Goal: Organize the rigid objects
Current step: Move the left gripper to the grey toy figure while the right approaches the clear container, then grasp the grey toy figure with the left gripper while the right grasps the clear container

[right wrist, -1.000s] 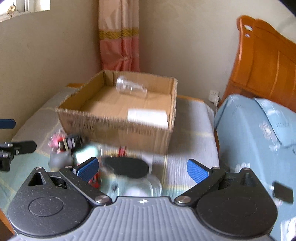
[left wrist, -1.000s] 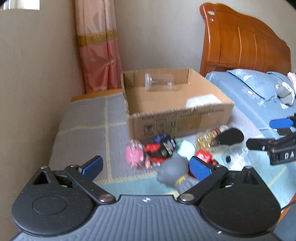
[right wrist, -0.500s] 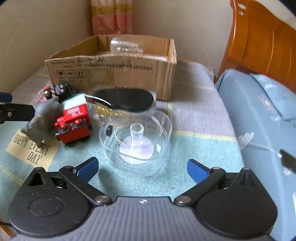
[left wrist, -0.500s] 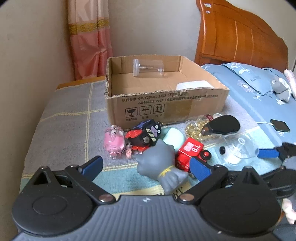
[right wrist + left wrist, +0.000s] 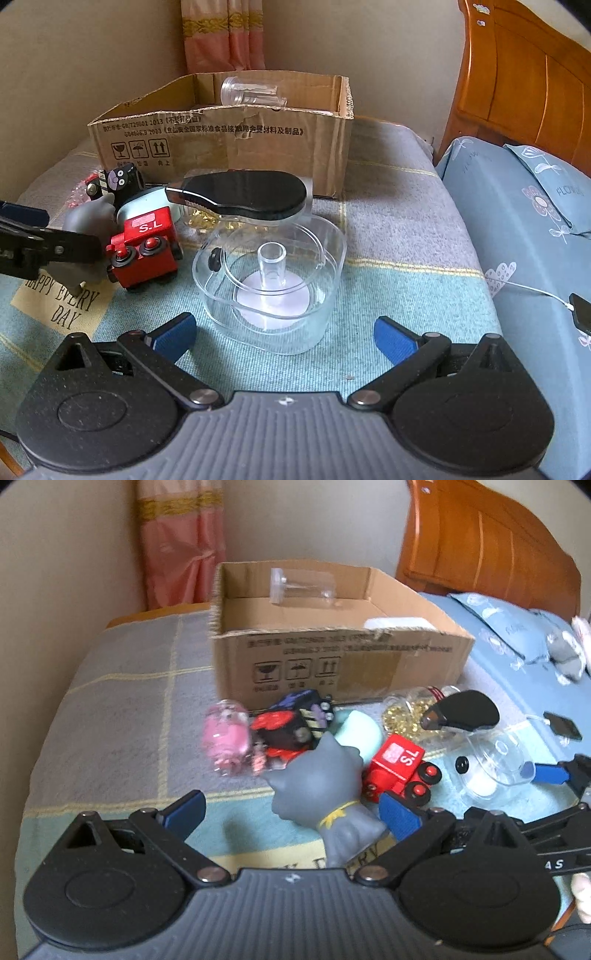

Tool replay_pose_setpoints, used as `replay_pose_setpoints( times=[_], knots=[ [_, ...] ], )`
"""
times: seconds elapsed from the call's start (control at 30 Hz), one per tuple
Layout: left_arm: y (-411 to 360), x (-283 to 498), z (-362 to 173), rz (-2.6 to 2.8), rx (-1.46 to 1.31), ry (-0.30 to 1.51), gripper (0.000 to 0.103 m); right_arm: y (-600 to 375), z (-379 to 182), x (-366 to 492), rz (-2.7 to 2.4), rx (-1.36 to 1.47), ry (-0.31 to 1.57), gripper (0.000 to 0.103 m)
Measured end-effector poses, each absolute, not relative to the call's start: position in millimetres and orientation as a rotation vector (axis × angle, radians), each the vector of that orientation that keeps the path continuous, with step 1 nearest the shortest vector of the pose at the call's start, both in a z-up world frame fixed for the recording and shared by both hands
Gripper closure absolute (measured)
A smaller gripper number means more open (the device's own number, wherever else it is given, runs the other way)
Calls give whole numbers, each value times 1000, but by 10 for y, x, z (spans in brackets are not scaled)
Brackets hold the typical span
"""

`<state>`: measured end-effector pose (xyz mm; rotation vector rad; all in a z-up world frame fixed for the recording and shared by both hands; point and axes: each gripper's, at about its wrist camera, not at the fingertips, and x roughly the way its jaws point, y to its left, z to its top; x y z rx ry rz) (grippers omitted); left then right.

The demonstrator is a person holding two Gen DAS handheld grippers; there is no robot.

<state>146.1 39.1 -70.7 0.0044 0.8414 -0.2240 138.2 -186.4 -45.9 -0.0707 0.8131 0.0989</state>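
Both hand-held grippers had their fingers spread apart and held nothing. The left hand-held gripper (image 5: 291, 808) hovered over a grey cat figure (image 5: 325, 786) lying beside a red toy train (image 5: 400, 768). The right hand-held gripper (image 5: 284, 334) faced a clear glass pot (image 5: 273, 284) with a black lid (image 5: 243, 194). Behind them stood an open cardboard box (image 5: 229, 147) holding a clear plastic tube (image 5: 251, 90).
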Motion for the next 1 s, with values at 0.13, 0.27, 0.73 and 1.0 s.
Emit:
replay_pose_setpoints(
  times=[0.13, 0.27, 0.73, 1.0],
  knots=[
    [558, 1390, -650, -187, 3, 844, 3, -1864, -458, 1386, 101, -71, 810, 0],
    [730, 1304, -626, -155, 28, 833, 3, -1861, -459, 1385, 102, -71, 807, 0],
    [741, 1063, -508, -341, 111, 767, 4, -1867, -459, 1376, 105, -71, 803, 0],
    [607, 1010, -773, -347, 301, 804, 3, -1874, -452, 1407, 133, -83, 803, 0]
  ],
)
